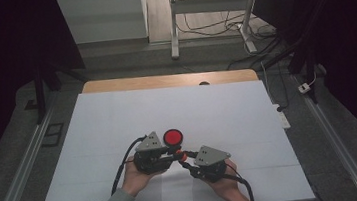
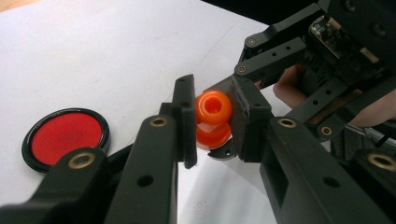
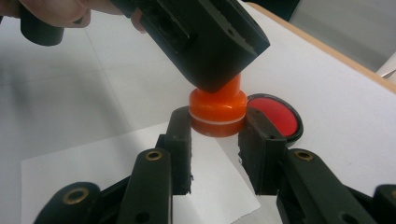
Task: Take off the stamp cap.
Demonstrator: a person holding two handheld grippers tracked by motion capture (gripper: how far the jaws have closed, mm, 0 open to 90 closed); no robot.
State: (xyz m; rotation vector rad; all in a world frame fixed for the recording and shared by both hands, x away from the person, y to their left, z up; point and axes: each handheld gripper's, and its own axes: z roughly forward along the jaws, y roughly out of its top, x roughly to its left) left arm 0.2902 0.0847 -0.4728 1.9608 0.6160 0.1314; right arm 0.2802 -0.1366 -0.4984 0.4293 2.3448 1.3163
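High view: we see both hands low on the white sheet-covered table (image 1: 118, 117), the left gripper (image 1: 171, 154) and right gripper (image 1: 187, 161) meeting nose to nose over a small orange plastic stamp (image 1: 183, 156), with a round red ink pad in a black rim (image 1: 173, 137) just beyond them.

Left gripper view: our jaws clamp the stamp's rounded orange knob (image 2: 213, 106); the other gripper's black jaws close in from the right around its lower part.

Right gripper view: jaws pinch the stamp's wider base (image 3: 217, 114), which has a pale band round it; the left gripper grips the top from above. A loose white paper slip (image 3: 116, 163) lies beneath. The stamp sits lifted off the table, held at both ends.

Risk, as we judge it: pulling or twisting the halves unevenly could pop the smooth plastic out of one grip, dropping it onto the paper or smearing ink.
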